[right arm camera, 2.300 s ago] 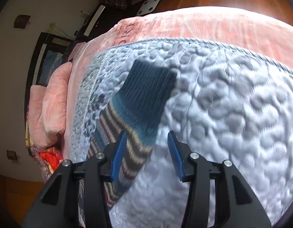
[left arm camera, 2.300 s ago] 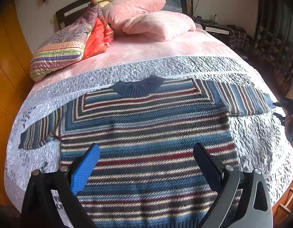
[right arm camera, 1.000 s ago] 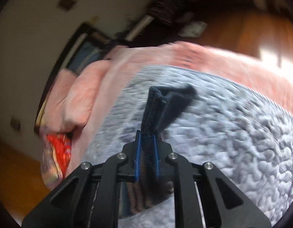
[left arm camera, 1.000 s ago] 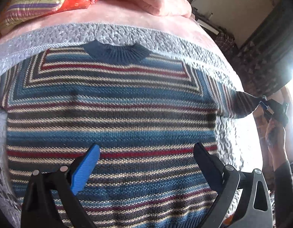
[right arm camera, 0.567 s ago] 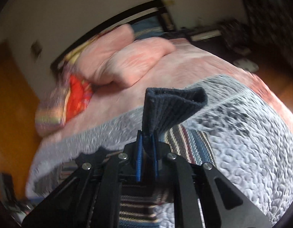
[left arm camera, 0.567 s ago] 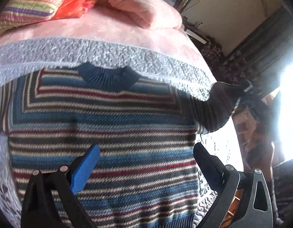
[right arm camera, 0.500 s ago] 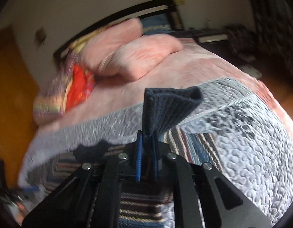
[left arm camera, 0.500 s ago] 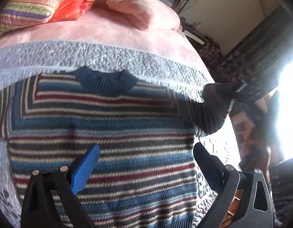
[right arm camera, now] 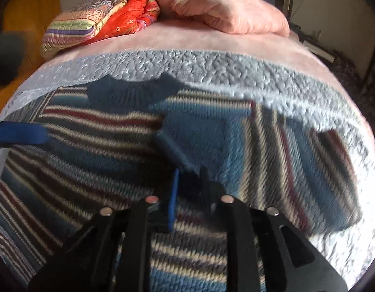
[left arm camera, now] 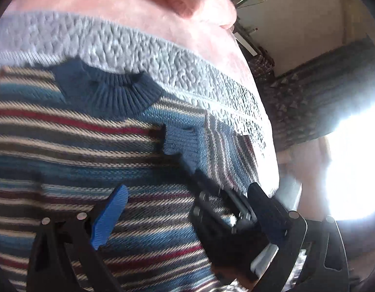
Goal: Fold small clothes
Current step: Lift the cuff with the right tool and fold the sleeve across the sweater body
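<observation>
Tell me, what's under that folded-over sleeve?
The sleeve lies across the striped sweater's chest, its cuff at the right tongs. The stripes beneath it are covered. Under the sweater lies a quilted bedspread.

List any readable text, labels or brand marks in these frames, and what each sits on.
None readable.
striped sweater: stripes only, no tag in view.
folded quilt: printed pattern, and any lettering is too blurred to read.
left tool and right tool: no markings visible.

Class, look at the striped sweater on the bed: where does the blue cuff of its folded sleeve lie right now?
In both wrist views the cuff lies on the sweater's chest, just below and right of the collar, with the right hand-held gripper at its lower edge.
</observation>
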Available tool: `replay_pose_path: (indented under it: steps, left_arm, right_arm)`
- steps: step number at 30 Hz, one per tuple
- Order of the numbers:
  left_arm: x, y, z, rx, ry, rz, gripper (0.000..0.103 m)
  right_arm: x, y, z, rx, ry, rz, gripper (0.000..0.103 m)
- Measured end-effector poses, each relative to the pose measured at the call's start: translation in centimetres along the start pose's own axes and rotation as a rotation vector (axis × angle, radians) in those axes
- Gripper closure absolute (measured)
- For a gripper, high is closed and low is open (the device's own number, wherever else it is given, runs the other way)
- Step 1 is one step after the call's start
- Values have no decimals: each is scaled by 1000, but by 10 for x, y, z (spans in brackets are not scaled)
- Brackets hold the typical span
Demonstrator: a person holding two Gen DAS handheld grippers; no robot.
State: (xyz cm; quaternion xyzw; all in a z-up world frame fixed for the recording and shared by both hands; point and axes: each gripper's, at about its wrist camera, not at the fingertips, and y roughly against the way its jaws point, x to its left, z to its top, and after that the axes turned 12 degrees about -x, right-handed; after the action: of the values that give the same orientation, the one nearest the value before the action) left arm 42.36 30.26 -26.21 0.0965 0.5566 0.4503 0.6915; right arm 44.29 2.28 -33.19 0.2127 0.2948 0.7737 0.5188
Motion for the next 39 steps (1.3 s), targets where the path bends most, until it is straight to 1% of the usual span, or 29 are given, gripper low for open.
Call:
replay_pose_path:
  steps: [1,3,4,6,7,9,11,13,14,15,16,17,18,21,24,27,29,31,33,36,38,39]
  left_arm:
    - [3,-8,0,13,19,-10,4]
    - [11,-28,-1,44,78,-33,4]
    - [14,-39,-2,64,108,-46,4]
    - [18,-58,-6,85,150,-45,4]
    - [20,-66,-7,94,173,-41,4]
    - [21,-80,-10,109,212,-59,4]
    - [21,-92,-11,116,240,-67,6]
    - [20,-98,-11,115,255,-46,6]
    - [19,-99,-11,97,255,-28,9]
    - [19,-101,-10,88,251,-11,36]
    - [21,-104,-10,94,253,10,61]
    - [24,-106,-10,115,266,37,97]
    - [28,-108,-9,124,278,53,94]
    - [22,-107,-6,114,235,71,95]
    - [6,-87,7,70,180,64,95]
    - [-17,-52,28,12,102,45,95]
    - [-30,-21,43,-28,48,36,95]
    - [-37,0,55,-56,10,34,95]
    - [-40,29,67,-88,-29,37,95]
    - [-31,60,81,-121,-52,50,96]
    - [-22,81,86,-136,-65,63,96]
    - [-17,88,84,-142,-69,68,96]
  right_arm:
    - [-6,9,-5,-11,-41,0,80]
    - [-22,30,-18,-34,-171,-4,73]
    - [-28,42,-28,-46,-242,5,73]
    - [-32,62,-45,-66,-333,12,72]
    - [-32,74,-60,-74,-408,32,72]
    - [-30,86,-76,-85,-503,62,71]
    - [-25,93,-86,-103,-554,92,71]
    - [-21,97,-86,-137,-563,128,71]
    - [-19,97,-87,-154,-567,139,71]
    - [-17,96,-91,-161,-572,149,71]
    - [-16,95,-93,-151,-571,156,71]
    - [-14,91,-96,-135,-570,164,71]
    - [-11,88,-98,-121,-568,176,71]
    - [-4,87,-96,-128,-552,195,71]
    - [1,89,-95,-138,-538,212,71]
    - [4,89,-96,-140,-537,225,71]
    - [5,90,-97,-141,-538,234,71]
    - [10,91,-97,-145,-534,242,71]
    - [14,93,-96,-150,-525,247,71]
    - [16,93,-97,-151,-516,249,71]
    - [15,88,-95,-147,-515,252,71]
    - [15,88,-96,-146,-513,253,71]
